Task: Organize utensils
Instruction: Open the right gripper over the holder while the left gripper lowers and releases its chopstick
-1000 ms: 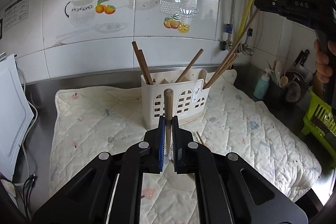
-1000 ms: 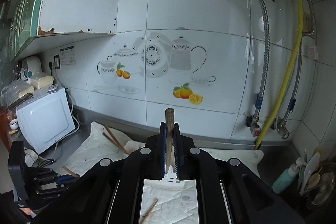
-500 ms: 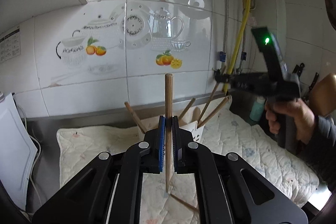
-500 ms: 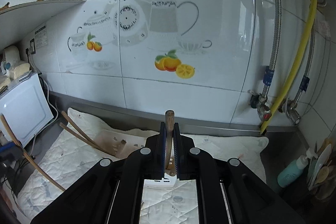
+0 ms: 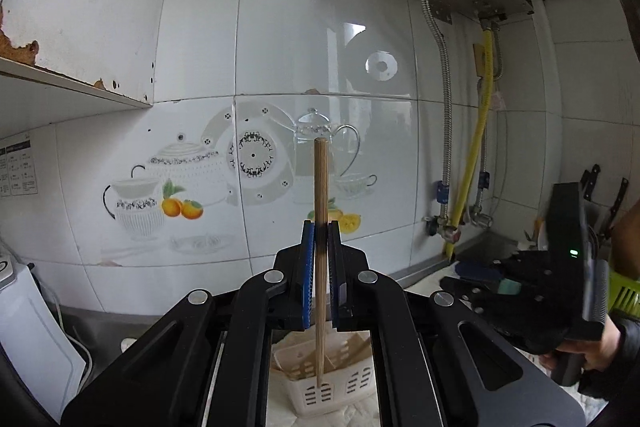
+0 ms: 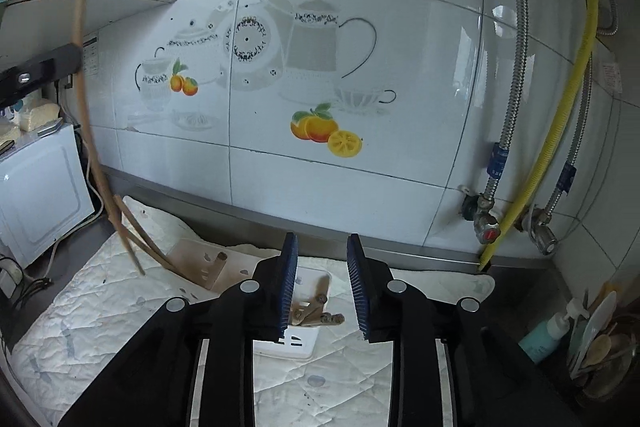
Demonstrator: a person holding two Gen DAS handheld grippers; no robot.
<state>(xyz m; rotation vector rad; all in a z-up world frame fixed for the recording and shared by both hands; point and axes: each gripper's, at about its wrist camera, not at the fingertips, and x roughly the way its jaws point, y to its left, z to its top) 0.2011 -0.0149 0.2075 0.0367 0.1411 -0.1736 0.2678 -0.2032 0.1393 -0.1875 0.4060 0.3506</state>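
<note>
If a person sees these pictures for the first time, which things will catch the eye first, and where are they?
First comes the wooden chopstick, upright in the centre of the left wrist view, clamped in the left gripper above the white utensil caddy. Next, the right gripper stands open and empty over that caddy, which holds other wooden pieces. Behind both, the tiled wall shows a printed teapot and oranges.

I see a grey stainless-steel countertop (image 6: 516, 269) running along the tiled wall. A white quilted cloth mat (image 6: 100, 311) lies spread over it. On that mat stands a white slotted plastic utensil caddy (image 6: 298, 341). Left of the mat a white boxy appliance (image 6: 38, 187) sits on the steel; right of the mat stands a teal pump bottle (image 6: 542, 337).
</note>
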